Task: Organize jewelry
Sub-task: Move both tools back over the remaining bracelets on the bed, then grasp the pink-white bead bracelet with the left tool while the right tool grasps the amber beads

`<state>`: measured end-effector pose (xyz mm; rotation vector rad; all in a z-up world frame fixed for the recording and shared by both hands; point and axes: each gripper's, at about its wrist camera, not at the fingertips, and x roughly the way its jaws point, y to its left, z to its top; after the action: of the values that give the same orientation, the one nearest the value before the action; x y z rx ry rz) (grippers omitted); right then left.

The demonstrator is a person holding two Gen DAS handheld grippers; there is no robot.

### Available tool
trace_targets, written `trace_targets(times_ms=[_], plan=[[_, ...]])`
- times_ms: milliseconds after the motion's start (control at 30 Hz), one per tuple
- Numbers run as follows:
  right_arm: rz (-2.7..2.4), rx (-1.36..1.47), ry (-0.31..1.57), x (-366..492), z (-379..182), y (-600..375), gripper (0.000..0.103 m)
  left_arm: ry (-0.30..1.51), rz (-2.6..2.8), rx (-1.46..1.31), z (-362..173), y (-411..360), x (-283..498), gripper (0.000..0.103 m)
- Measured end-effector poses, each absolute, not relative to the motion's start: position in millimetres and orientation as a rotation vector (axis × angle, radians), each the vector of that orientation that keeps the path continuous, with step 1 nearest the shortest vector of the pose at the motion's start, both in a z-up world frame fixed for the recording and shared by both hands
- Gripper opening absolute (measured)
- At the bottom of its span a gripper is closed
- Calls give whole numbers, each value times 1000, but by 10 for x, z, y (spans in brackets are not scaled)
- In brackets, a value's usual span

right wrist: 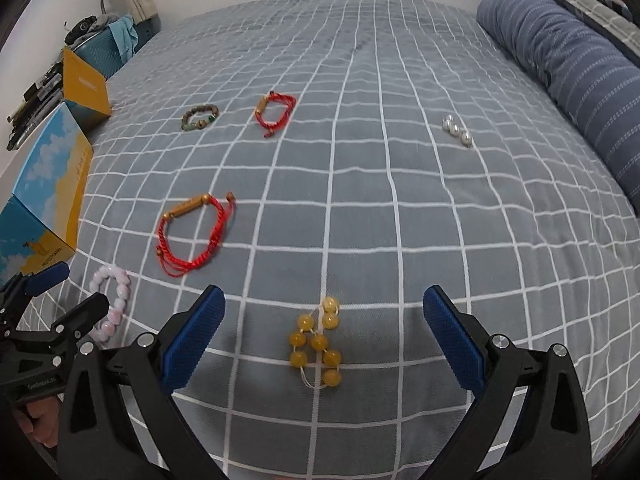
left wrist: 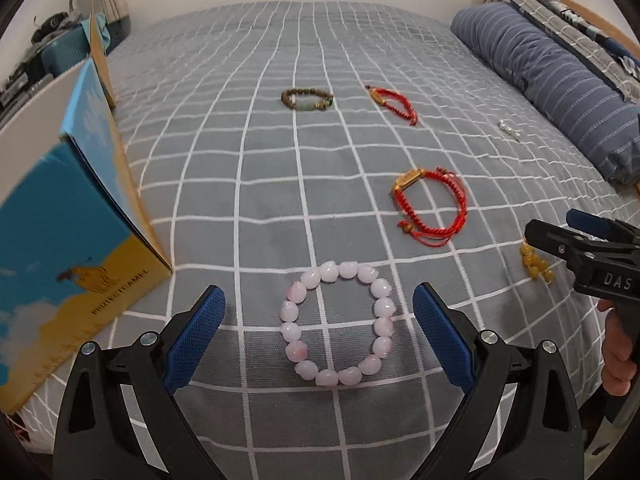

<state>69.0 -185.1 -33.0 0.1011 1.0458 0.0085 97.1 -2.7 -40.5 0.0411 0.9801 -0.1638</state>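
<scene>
Bed: grey cover w/ white grid (left wrist: 280, 208) fills both views; striped blue pillow (right wrist: 580, 92) far right of your fingers.
Left gripper (left wrist: 319, 332): your fingers are spread wide, nothing held, hovering low over the bed.
Pink bead bracelet (left wrist: 338, 324): lies flat as a closed ring btwn your left fingers, not touching either pad.
Right gripper (right wrist: 324, 336): fingers likewise released, wide apart, holding nothing.
Yellow bead strand (right wrist: 320, 346): bunched on the cover btwn your right fingers, apart from both pads.
Near red cord bracelet (left wrist: 432, 208): ahead and right of your left fingers; ahead-left of your right ones.
Far red cord bracelet (right wrist: 276, 114): well ahead, past the near one.
Brown bead bracelet (left wrist: 307, 99): far ahead of your left fingers, just left of the far red one.
Pearls (right wrist: 458, 131): small cluster, well ahead-right of your right fingers, near the pillow.
Box (left wrist: 68, 240): blue-and-yellow carton, lid up, just left of your left fingers at the bed edge.
</scene>
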Motion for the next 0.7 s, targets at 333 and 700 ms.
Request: trace_targets(times_ms=[333, 700], plan=[[8, 153, 1105, 721, -594, -1984, 95, 1000, -173, 54, -570, -95, 1080, 93], [-2, 105, 1101, 671, -607, -1891, 64, 1003, -177, 34, -664, -68, 1085, 87]])
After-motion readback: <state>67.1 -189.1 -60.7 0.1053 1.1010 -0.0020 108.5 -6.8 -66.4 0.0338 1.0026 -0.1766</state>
